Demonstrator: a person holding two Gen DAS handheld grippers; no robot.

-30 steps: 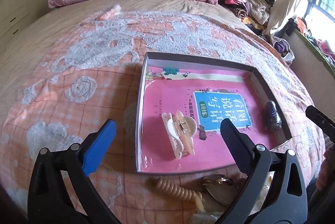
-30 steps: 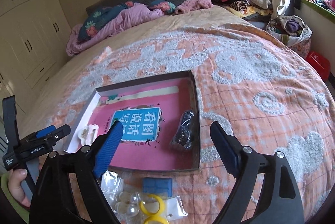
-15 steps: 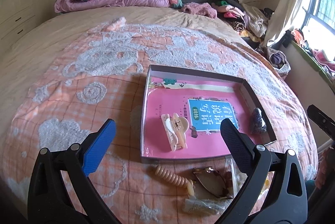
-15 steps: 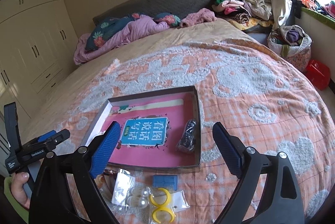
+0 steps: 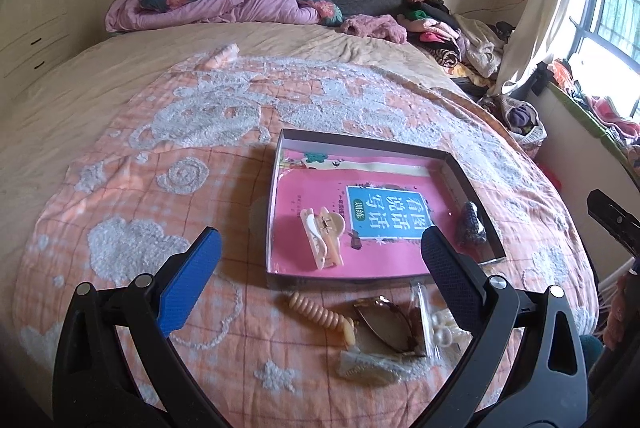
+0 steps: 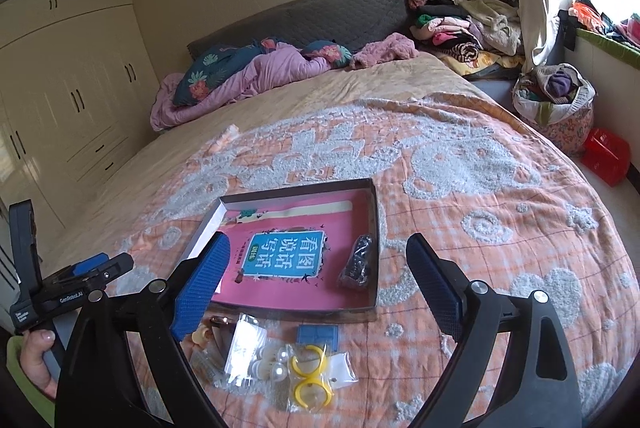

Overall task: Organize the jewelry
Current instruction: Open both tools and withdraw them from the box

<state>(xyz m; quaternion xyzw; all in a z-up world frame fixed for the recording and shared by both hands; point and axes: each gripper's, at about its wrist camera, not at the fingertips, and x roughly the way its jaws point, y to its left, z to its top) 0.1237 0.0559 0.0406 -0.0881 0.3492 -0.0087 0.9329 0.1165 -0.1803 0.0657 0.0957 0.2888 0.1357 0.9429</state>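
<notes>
Both grippers raised back, left gripper [image 5: 320, 268] fingers [image 5: 188, 284] spread

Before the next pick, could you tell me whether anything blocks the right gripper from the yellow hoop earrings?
Nothing visible does: the right gripper hangs open above the yellow hoop earrings, which lie uncovered on the bedspread.

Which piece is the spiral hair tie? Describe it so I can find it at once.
Start at the shallow pink-lined cardboard tray on the orange patterned bedspread. Just outside the tray's near edge, towards its left corner, lies the beige coiled spiral hair tie, left of the brown-lensed sunglasses. It alone is a ribbed, telephone-cord rod.
</notes>
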